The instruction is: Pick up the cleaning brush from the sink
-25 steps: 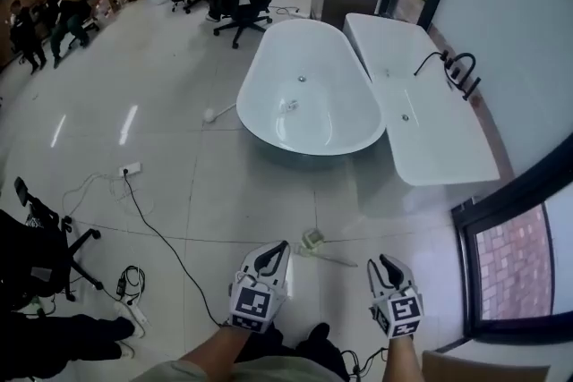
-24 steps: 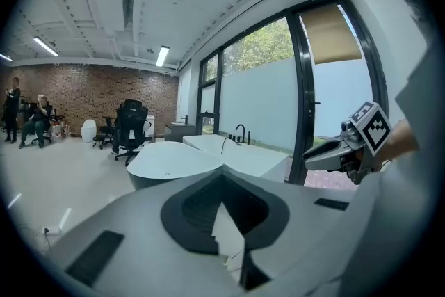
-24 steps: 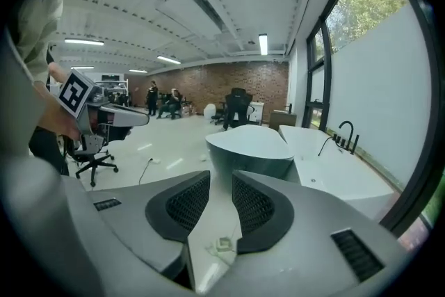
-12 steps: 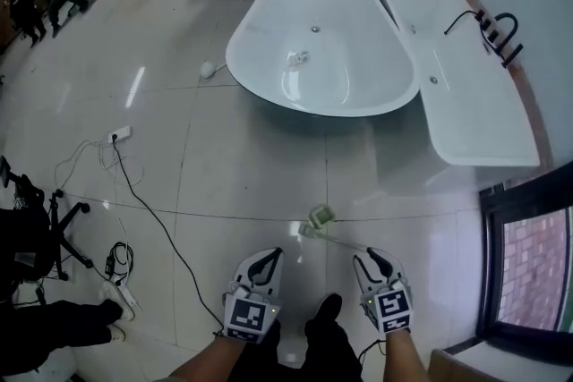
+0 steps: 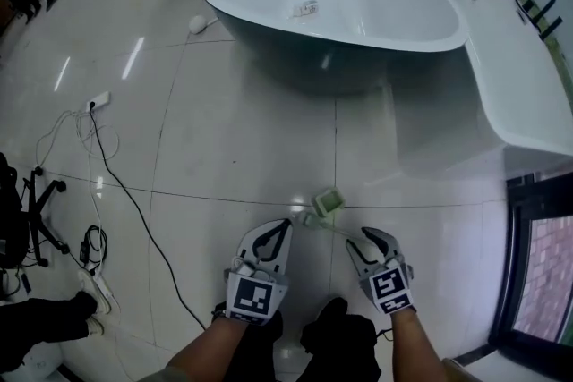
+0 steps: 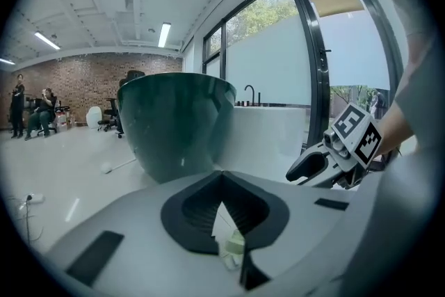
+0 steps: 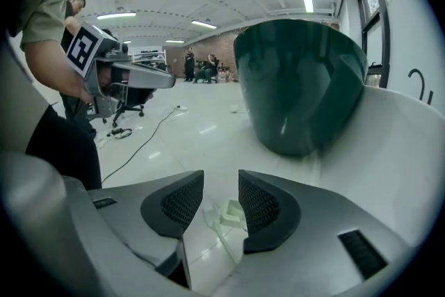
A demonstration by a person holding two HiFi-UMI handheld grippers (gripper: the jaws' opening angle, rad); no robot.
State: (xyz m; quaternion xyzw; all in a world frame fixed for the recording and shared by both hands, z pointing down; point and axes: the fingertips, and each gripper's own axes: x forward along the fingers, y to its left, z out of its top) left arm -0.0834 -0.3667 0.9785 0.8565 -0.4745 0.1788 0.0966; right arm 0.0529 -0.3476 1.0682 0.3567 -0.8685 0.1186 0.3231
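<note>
The cleaning brush point(image 5: 328, 200), with a pale green head and a thin clear handle, lies on the tiled floor, not in a sink. Both grippers hang low just in front of it. My left gripper point(image 5: 281, 229) is to the left of the handle, its tips together and nothing held. My right gripper point(image 5: 368, 241) is to the right of the handle, and its jaws have just been opening. In the right gripper view the brush point(image 7: 229, 212) lies on the floor beyond the open gap point(image 7: 221, 193), untouched. The left gripper view shows the brush point(image 6: 233, 247) through the shut jaws' cavity.
A dark-walled white bathtub point(image 5: 295, 58) stands just beyond the brush, a small object point(image 5: 307, 9) inside it. A white sink counter point(image 5: 528, 76) with a black tap runs along the right. A cable point(image 5: 134, 201) and power strip point(image 5: 97, 101) lie left. My shoes point(image 5: 331, 326) are below.
Both grippers have sunk toward the floor and closed in on the brush. The tub now looms nearer. The right jaws stand wider apart than before.
</note>
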